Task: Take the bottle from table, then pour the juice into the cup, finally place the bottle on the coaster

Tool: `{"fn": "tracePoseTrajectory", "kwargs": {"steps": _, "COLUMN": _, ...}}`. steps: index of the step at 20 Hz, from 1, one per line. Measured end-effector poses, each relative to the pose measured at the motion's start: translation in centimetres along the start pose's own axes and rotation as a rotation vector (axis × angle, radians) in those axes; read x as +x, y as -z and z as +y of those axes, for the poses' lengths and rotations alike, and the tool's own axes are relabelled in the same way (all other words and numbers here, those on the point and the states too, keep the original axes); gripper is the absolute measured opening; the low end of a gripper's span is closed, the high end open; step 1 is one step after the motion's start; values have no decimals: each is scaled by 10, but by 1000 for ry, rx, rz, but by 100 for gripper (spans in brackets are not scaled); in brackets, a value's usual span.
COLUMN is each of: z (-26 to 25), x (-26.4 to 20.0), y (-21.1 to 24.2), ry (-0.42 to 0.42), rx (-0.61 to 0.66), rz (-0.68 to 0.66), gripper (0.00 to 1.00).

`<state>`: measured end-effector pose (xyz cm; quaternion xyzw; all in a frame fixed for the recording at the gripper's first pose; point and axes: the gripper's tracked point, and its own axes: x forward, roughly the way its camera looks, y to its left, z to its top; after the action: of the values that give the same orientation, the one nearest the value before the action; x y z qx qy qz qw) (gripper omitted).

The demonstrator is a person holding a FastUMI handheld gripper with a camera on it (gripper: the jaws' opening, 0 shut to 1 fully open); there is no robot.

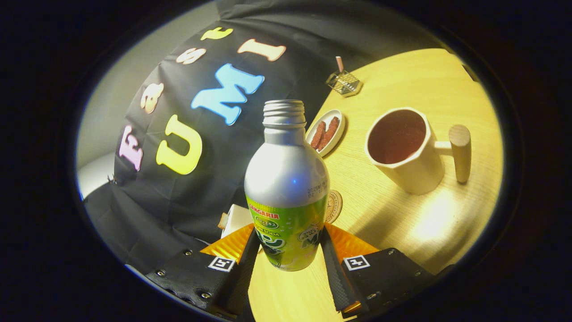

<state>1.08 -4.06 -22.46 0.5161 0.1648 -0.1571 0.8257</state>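
A silver bottle (286,179) with a green label and a screw-thread neck stands between my fingers, and my gripper (288,246) is shut on its lower body. The whole view is tilted, so the bottle leans with it and looks lifted off the wooden table (402,214). Beyond the right finger stands a cream cup (404,150) with a wooden peg handle, its dark inside facing me. A round coaster (334,205) lies on the table just behind the bottle, partly hidden by it.
A small white dish (327,132) holding brown sticks sits beyond the bottle near the table's far edge. Farther back stands a small wire holder (343,82) with a striped stick. A pale box (234,219) shows beside the left finger.
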Motion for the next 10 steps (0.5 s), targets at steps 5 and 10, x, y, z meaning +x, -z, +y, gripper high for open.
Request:
{"fn": "tracePoseTrajectory", "kwargs": {"steps": 5, "z": -9, "x": 4, "y": -5, "ry": 4, "rx": 126, "rz": -1, "gripper": 73}}
{"fn": "tracePoseTrajectory", "kwargs": {"steps": 10, "z": -24, "x": 4, "y": -3, "ry": 48, "rx": 197, "rz": 13, "gripper": 73}}
